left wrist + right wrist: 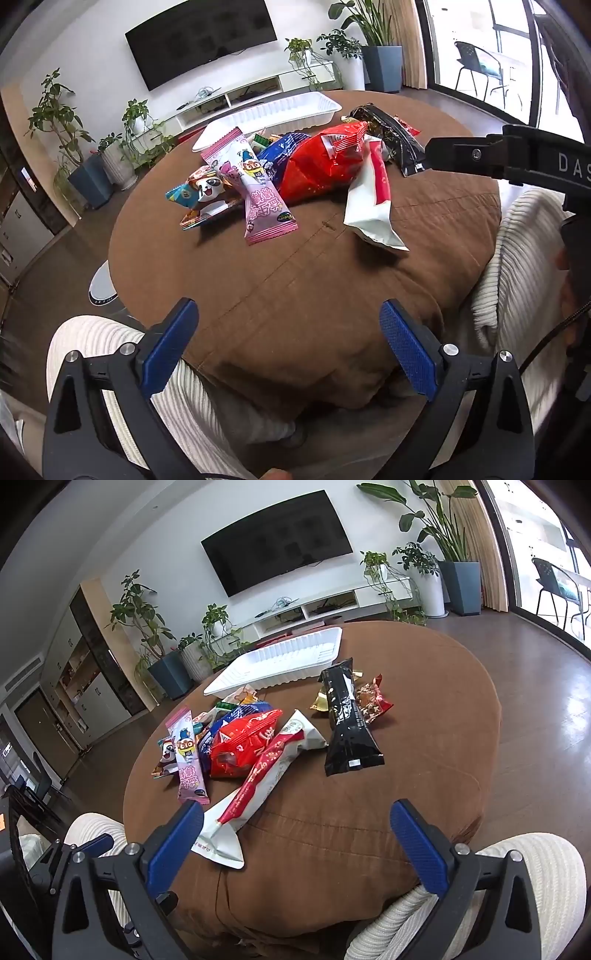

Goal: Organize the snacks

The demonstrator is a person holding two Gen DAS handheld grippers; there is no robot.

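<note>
A pile of snack packets lies on a round table with a brown cloth [295, 280] [406, 775]. In it are a red bag [317, 166] [243, 746], a white and red packet [373, 199] [258, 786], a pink packet [258, 199] [188, 760], a panda packet [203, 195] and a long black packet [391, 136] [349, 723]. A white plastic tray [273, 114] [280, 661] stands empty behind the pile. My left gripper [290, 321] is open and empty near the table's near edge. My right gripper [297, 823] is open and empty, its left fingertip by the white packet's near end.
The right gripper's black body [517, 155] reaches in from the right in the left wrist view. White ribbed cushions [524, 258] [480, 904] sit at the table's near side. A TV, a low cabinet and potted plants stand behind. A small red packet [373, 701] lies beside the black one.
</note>
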